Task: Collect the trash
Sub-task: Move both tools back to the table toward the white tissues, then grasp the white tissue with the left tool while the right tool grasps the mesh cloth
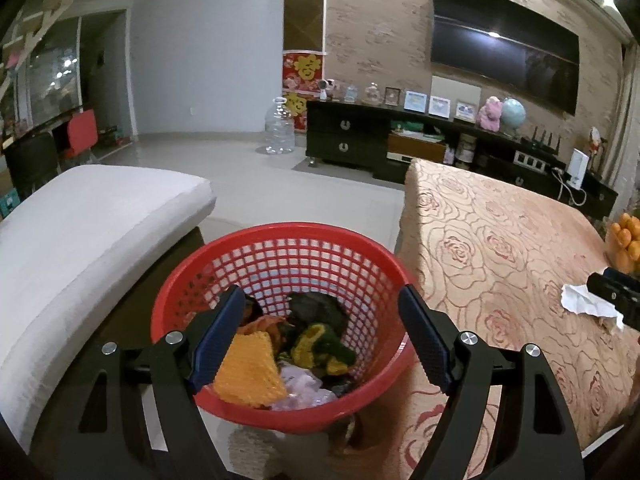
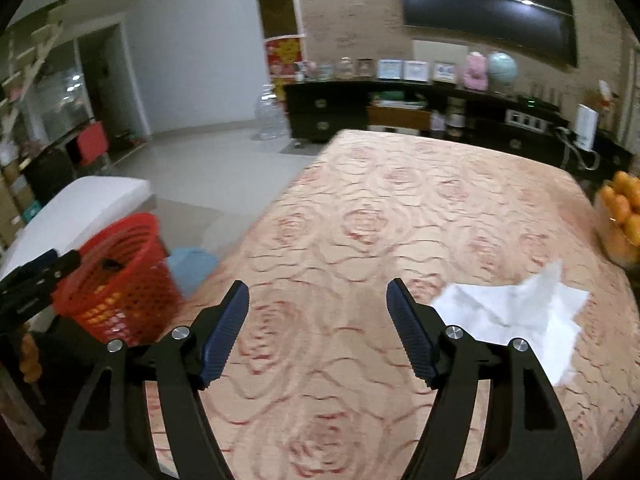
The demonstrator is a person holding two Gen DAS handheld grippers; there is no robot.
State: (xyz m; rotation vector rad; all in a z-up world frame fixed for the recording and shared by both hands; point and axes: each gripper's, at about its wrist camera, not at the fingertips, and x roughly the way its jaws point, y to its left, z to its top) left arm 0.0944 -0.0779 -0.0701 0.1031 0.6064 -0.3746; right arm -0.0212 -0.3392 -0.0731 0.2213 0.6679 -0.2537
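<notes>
Between the spread jaws of the left gripper (image 1: 320, 336) sits the red mesh basket (image 1: 280, 412), its rim crossing both pads but whether they press on it is not clear; inside lie an orange mesh scrap (image 1: 250, 372), green-and-yellow scraps and some clear plastic. Over on the right gripper (image 2: 318, 330), the jaws stand apart with nothing between them, only the rose-patterned cloth of the counter (image 2: 360, 220) beneath. Just off its right fingertip, touching nothing, lies the crumpled white tissue (image 2: 508, 312), spread flat with its longer side running away to the right and forward. From the left gripper that tissue is well off to the right, so the right one is plainly nearer. Beyond the tissue, at the counter's far right edge, stands a bowl of oranges (image 2: 620, 220). I judge the next move calls for a swing to the right.
</notes>
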